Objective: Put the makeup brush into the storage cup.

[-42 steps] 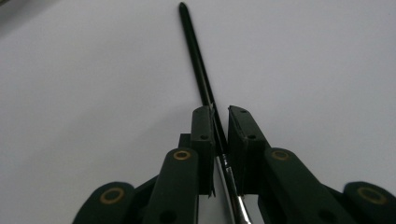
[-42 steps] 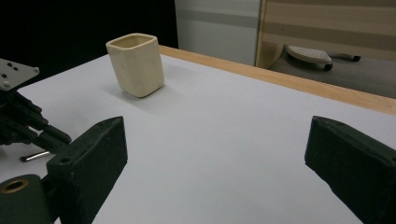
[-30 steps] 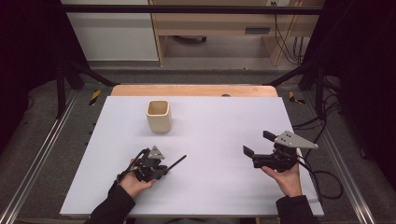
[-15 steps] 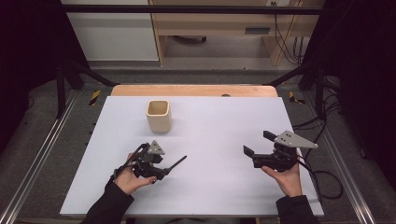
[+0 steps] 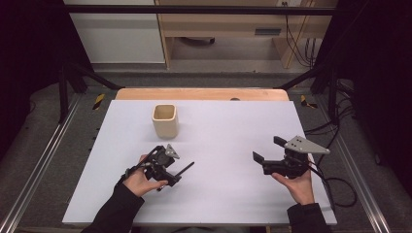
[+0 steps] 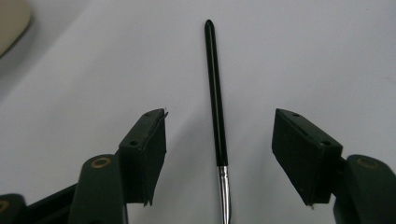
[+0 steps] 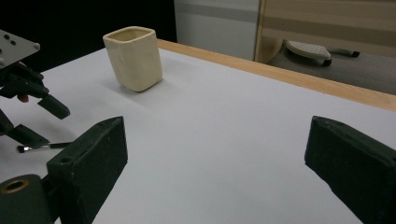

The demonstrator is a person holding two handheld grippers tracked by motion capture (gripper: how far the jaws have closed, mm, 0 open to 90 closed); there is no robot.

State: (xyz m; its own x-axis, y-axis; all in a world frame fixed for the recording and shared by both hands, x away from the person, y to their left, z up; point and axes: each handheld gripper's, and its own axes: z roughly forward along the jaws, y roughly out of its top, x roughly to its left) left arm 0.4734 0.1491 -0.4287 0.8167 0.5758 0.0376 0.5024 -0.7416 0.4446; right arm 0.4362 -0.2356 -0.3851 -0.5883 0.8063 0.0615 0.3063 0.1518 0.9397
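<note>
A thin paintbrush (image 6: 215,93) with a black handle and a silver ferrule lies flat on the white table (image 5: 223,121). My left gripper (image 6: 219,116) hovers over it, open. Its jaws have just been opening, and the brush lies between them untouched. In the high view the left gripper (image 5: 170,173) is at the front left, with the paintbrush (image 5: 185,169) pointing out to the right of it. My right gripper (image 5: 268,149) is held above the table at the front right, open with nothing between its jaws. A cream cup (image 5: 165,120) stands upright at the back left.
The cream cup (image 7: 134,58) stands far off to the left in the right gripper view, with the left gripper (image 7: 28,109) and the paintbrush's bristle end (image 7: 35,147) below it. A wooden strip (image 5: 201,93) runs along the table's far edge. Metal rails (image 5: 34,174) flank the table.
The left gripper's jaws have opened off the paintbrush, which now lies loose on the table. The left hand has risen slightly. The right hand has not moved.
</note>
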